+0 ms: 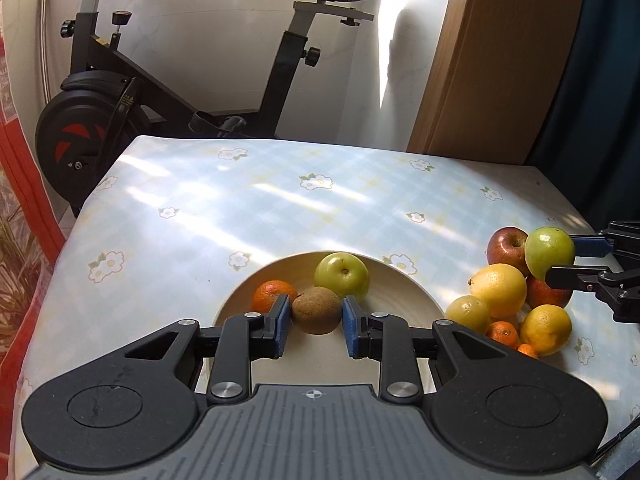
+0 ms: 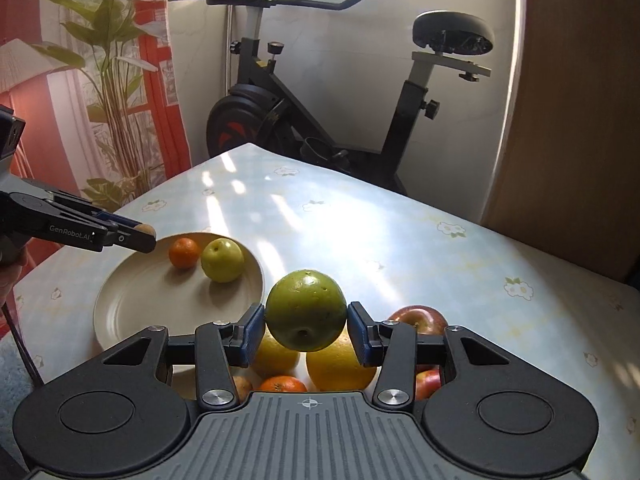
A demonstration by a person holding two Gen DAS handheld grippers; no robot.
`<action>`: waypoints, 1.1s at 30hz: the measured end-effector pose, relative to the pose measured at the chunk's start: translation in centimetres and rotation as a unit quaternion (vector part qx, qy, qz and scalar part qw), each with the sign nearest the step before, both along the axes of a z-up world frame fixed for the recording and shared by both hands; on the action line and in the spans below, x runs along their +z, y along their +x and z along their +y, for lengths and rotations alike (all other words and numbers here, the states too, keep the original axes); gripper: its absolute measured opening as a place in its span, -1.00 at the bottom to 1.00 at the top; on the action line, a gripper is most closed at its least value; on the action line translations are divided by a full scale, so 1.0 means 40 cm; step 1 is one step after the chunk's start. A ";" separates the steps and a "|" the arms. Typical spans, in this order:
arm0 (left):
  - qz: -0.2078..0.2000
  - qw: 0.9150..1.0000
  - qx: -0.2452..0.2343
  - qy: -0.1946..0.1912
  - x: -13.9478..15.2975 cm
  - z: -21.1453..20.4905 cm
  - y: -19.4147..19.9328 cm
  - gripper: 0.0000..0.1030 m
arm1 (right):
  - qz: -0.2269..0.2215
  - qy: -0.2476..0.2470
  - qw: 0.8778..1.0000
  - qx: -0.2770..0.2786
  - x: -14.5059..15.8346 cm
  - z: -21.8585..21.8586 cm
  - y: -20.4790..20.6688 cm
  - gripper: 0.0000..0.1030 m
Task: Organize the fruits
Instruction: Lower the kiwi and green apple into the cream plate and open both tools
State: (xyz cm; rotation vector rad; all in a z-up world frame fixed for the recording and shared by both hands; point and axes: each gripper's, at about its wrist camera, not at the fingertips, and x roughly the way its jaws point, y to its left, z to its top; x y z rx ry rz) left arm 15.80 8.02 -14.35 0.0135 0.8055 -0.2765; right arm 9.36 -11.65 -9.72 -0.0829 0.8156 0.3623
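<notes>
Your left gripper [image 1: 316, 322] clasps a brown fuzzy kiwi [image 1: 316, 310] over the cream round plate [image 1: 404, 280]; your right gripper [image 2: 306, 330] clasps a round green apple [image 2: 306, 310].

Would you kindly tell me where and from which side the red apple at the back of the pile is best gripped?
Grip the red apple across its round middle, coming from above. Its stem dimple faces up and its top is bare, while the large lemon crowds its lower front.
</notes>
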 end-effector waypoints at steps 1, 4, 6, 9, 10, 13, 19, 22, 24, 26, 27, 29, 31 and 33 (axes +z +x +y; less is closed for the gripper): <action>0.006 1.000 0.004 -0.002 -0.011 0.006 0.011 -0.43 | 0.005 -0.001 1.000 0.011 -0.007 0.021 0.014 -0.20; 0.018 1.000 0.010 0.002 -0.035 0.018 0.023 -0.43 | 0.019 0.002 0.999 0.039 -0.028 0.082 0.059 -0.20; 0.023 1.000 0.012 0.006 -0.049 0.026 0.032 -0.43 | 0.032 0.004 0.998 0.054 -0.041 0.114 0.093 -0.20; 0.032 0.999 0.016 0.010 -0.069 0.041 0.049 -0.43 | 0.053 0.005 0.996 0.071 -0.063 0.149 0.134 -0.20; 0.034 0.999 0.017 0.012 -0.074 0.046 0.054 -0.43 | 0.059 0.003 0.995 0.076 -0.071 0.159 0.145 -0.20; 0.038 0.999 0.017 0.013 -0.087 0.051 0.067 -0.43 | 0.080 0.000 0.993 0.082 -0.096 0.180 0.175 -0.20; 0.043 0.999 0.016 0.019 -0.112 0.069 0.085 -0.43 | 0.106 -0.015 0.991 0.081 -0.137 0.195 0.207 -0.19; 0.042 0.999 0.014 0.014 -0.115 0.072 0.096 -0.43 | 0.110 -0.013 0.990 0.085 -0.144 0.197 0.217 -0.20; 0.039 0.999 0.012 0.015 -0.116 0.068 0.099 -0.43 | 0.112 -0.015 0.990 0.086 -0.148 0.203 0.223 -0.20; 0.036 0.999 0.011 0.016 -0.116 0.064 0.102 -0.43 | 0.112 -0.016 0.990 0.085 -0.151 0.207 0.229 -0.20; 0.035 0.999 0.011 0.016 -0.116 0.062 0.102 -0.43 | 0.114 -0.016 0.990 0.084 -0.153 0.208 0.232 -0.20; 0.034 0.999 0.010 0.016 -0.119 0.060 0.108 -0.43 | 0.117 -0.014 0.990 0.082 -0.158 0.208 0.236 -0.20; 0.034 0.999 0.008 0.018 -0.122 0.057 0.113 -0.43 | 0.119 -0.014 0.989 0.081 -0.162 0.211 0.237 -0.20; 0.031 0.999 0.007 0.021 -0.123 0.054 0.112 -0.43 | 0.118 -0.014 0.990 0.080 -0.162 0.209 0.234 -0.19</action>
